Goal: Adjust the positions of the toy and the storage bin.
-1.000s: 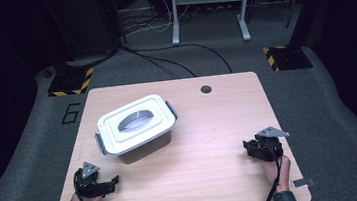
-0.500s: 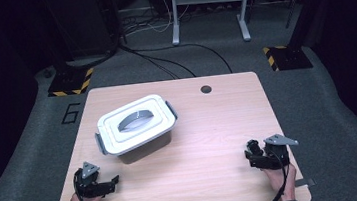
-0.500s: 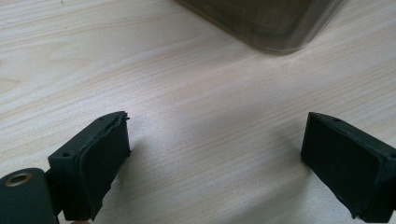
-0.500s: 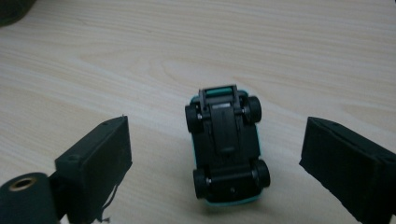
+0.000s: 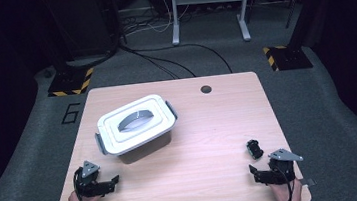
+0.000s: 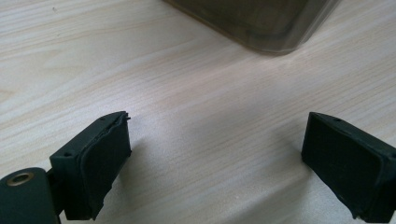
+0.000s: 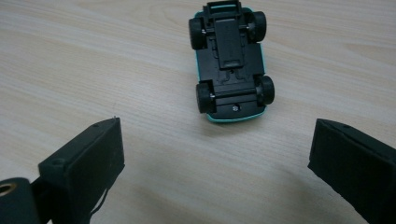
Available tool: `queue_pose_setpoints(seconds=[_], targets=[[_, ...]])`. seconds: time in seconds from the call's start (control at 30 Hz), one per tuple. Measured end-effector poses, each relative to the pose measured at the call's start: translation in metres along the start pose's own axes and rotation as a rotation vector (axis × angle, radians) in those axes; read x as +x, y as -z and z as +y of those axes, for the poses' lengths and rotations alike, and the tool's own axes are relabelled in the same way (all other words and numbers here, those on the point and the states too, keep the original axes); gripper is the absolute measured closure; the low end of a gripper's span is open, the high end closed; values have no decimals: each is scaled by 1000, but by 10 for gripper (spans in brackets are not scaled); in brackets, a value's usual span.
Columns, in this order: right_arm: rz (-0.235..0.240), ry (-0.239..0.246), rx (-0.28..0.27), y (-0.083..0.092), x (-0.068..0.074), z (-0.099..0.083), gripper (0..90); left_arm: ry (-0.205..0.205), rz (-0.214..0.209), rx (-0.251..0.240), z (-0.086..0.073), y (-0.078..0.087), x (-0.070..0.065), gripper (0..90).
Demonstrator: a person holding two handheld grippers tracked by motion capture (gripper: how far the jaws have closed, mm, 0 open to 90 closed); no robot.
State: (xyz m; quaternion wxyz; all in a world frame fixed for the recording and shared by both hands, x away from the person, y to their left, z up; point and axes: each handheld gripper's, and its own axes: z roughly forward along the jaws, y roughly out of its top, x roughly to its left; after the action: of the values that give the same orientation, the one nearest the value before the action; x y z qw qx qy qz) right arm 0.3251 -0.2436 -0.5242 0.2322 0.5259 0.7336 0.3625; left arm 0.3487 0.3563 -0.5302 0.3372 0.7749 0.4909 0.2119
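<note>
Toy car [image 7: 231, 60] upturned near table's [image 5: 219, 126] right front edge, released from right gripper [image 5: 254, 172], jaws just opened wide and empty; left gripper [image 5: 116, 180] wide too; lidded box [image 5: 136, 127] unopened.

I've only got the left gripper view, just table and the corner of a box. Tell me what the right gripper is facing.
Observer: A small toy car lies on its roof, wheels up, just beyond the right gripper.
Operator: Report its fingers.
Observer: Open, having just been opening; nothing is between them, and the car lies clear of them.
Operator: Describe that box from above.
Observer: The box has its white lid on, with a grey handle on top and grey latches at both ends.
</note>
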Motion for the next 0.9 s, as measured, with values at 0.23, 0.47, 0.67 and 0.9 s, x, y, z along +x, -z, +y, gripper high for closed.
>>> queue_pose_setpoints(seconds=[0.23, 0.47, 0.67, 0.9], targets=[[26, 19, 23, -1, 1, -1, 26, 5, -32, 7, 7, 8, 5, 46], [15, 26, 44, -4, 2, 0, 37, -9, -57, -91, 29, 44, 14, 60], [-4, 65, 75, -8, 5, 1, 41, -94, -65, -124, 59, 68, 8, 62], [1, 54, 76, -8, 4, 1, 41, -148, -94, -148, 89, 81, 3, 52]])
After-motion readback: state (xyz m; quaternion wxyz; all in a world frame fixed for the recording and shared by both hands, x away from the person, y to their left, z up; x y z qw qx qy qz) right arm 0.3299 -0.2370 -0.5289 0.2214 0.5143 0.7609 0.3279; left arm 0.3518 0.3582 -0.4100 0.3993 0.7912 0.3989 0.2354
